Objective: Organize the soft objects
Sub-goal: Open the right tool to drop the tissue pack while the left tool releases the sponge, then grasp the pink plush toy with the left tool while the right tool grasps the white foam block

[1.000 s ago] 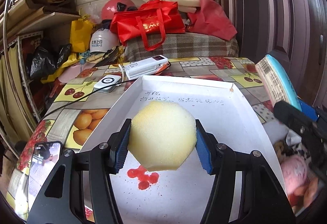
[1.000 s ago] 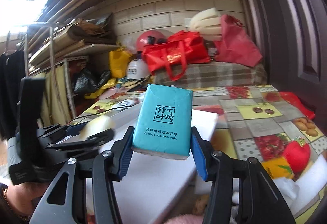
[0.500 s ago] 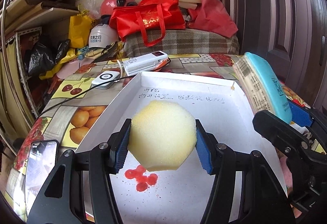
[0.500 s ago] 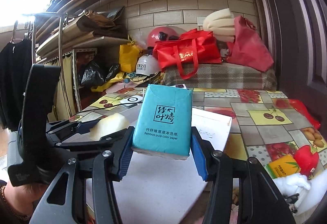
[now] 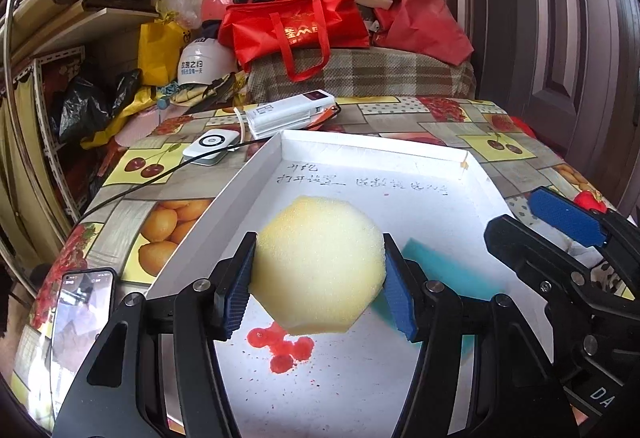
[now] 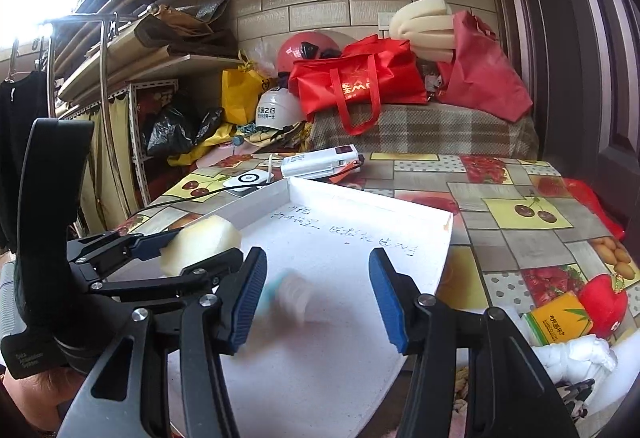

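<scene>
The sponge (image 5: 318, 264) looks light and springy; judging by its foam face, it should squash under pressure and is best taken across its flat sides, as the left gripper (image 5: 318, 282) has it, pinched between both pads above the tray (image 5: 400, 154). The tissue pack (image 6: 288, 296), a teal blur, is also soft and light; it is below and between the right gripper (image 6: 318, 294), whose jaws are opening with nothing pressed against the pads, so it appears to be dropping onto the tray. Both grippers tilt gently down over the tray, the right one just beside the left. A hand (image 6: 44, 388) shows at the left gripper's handle.
</scene>
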The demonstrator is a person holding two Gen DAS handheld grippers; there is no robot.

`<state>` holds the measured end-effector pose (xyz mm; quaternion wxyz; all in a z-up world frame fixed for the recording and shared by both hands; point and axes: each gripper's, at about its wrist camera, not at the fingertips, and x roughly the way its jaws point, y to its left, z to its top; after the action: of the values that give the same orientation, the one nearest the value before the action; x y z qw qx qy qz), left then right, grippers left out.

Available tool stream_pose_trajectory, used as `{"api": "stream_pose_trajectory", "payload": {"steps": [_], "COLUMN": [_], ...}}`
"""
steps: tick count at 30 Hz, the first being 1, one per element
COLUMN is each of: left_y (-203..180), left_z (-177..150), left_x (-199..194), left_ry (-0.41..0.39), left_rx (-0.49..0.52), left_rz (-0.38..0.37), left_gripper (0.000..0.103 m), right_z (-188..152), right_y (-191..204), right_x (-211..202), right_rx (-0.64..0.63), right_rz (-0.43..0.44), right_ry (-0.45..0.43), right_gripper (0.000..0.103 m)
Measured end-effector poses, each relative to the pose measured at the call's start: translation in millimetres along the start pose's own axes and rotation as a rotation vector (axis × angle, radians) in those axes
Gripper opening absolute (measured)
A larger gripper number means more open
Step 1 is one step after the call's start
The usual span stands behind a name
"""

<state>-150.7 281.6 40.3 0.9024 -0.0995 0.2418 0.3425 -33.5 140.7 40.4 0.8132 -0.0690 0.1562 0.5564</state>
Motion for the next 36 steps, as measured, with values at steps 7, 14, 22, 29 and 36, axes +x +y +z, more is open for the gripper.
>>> {"api": "stream_pose_trajectory", "payload": {"steps": [7,14,22,29,36], "left_y": [5.6,11.0,11.2,11.2,-8.9], "left_z": [-2.4,-6.3,-10.1,-14.4,-18.0], "left_x": [-1.1,-23.8,-42.3,-54.3,-62.2], "left_ry": [-0.007,-0.125,-0.222,-0.261,-0.243], "left_rx": [-0.032,-0.069,-0.072,-0.079,-0.044], "left_rz": [0.054,0.151,0.184,0.149,-0.025], "left_gripper": [0.087,0.103,0.103,0.103,0.103], "right_z": [-0.6,-0.9,-4.6,-13.4,-19.4], "right_y": [-10.4,-4.7,-11.1,-50.2,-108.9], "right_x": [-3.2,-15.7,-33.6,-90.5,-128.9], "right_rx": [0.058,0.036,0.044,0.121,0.131], "right_rz": [-0.006,-0.015,0.0,-0.021,-0.103], "right_ry": [-0.012,-0.084,-0.119,-0.31,-0.299], "right_gripper": [0.093,0.103,0.103,0.103,0.103]}}
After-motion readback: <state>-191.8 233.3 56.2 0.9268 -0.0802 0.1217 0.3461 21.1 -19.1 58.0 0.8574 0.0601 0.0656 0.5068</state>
